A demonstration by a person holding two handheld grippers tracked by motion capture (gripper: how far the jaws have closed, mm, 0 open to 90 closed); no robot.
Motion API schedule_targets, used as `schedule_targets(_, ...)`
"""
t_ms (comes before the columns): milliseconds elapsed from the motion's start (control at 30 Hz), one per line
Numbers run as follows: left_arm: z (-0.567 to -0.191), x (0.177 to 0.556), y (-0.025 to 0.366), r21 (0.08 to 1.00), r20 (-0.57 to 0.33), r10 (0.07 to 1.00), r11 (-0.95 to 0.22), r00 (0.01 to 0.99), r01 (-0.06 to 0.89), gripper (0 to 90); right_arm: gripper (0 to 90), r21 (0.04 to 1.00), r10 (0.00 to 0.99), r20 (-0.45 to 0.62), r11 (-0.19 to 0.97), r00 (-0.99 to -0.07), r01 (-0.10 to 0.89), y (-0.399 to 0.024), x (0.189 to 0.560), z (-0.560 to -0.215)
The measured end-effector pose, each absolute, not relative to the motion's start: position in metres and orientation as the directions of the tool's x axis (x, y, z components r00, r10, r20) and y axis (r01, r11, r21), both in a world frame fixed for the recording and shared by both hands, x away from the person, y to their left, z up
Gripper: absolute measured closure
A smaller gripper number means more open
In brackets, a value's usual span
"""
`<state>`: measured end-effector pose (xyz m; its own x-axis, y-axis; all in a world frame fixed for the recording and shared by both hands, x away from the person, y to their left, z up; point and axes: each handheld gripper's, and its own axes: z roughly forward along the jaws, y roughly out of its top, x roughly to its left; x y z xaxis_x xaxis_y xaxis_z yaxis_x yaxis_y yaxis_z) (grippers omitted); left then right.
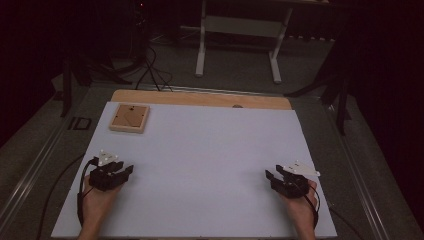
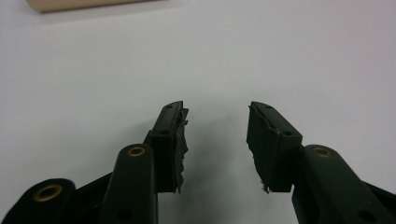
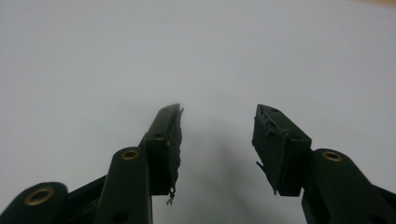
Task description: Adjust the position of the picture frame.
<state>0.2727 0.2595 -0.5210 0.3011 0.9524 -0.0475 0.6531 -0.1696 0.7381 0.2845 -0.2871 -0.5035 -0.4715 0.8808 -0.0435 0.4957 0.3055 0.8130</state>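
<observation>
High view: a small square wooden board (image 1: 129, 117) lies flat at the far left corner of the white tabletop (image 1: 210, 160), well apart from both grippers & touched by neither. It has a raised pale frame round a tan inset panel, with a dark dot near its far edge. Nearest to it is the left gripper (image 1: 127, 171), held low over the table's near left by a hand (image 1: 97, 200); jaws apart, nothing between them. Left gripper view confirms: two black jaws stand wide over bare white surface, worn pads (image 2: 181, 140) frayed at the edges, a strip of the board's pale edge at top left. Right gripper (image 1: 270, 176) sits at near right in the other hand (image 1: 301, 207), also gaping w/ nothing held. Beyond the table's far wooden edge (image 1: 200, 97), a white desk frame (image 1: 240, 30) stands on dark floor, cables (image 1: 150, 70) trailing nearby.
</observation>
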Motion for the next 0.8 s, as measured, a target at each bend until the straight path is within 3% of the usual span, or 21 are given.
schedule_targets(200,-0.512,0.266,0.264,0.779,-0.049,0.95,-0.155,0.307,0.607,58.3,48.6,0.834,0.872,-0.04,0.298,-0.488,0.464,-0.285,0.28,-0.5)
schedule_targets(300,-0.511,0.266,0.266,0.785,-0.08,0.947,-0.132,0.311,0.605,60.5,48.5,0.822,0.867,-0.054,0.32,-0.495,0.471,-0.282,0.282,-0.503)
schedule_targets(800,-0.508,0.265,0.26,0.797,-0.067,0.942,-0.148,0.33,0.586,60.6,47.9,0.823,0.862,-0.063,0.33,-0.503,0.462,-0.283,0.285,-0.505)
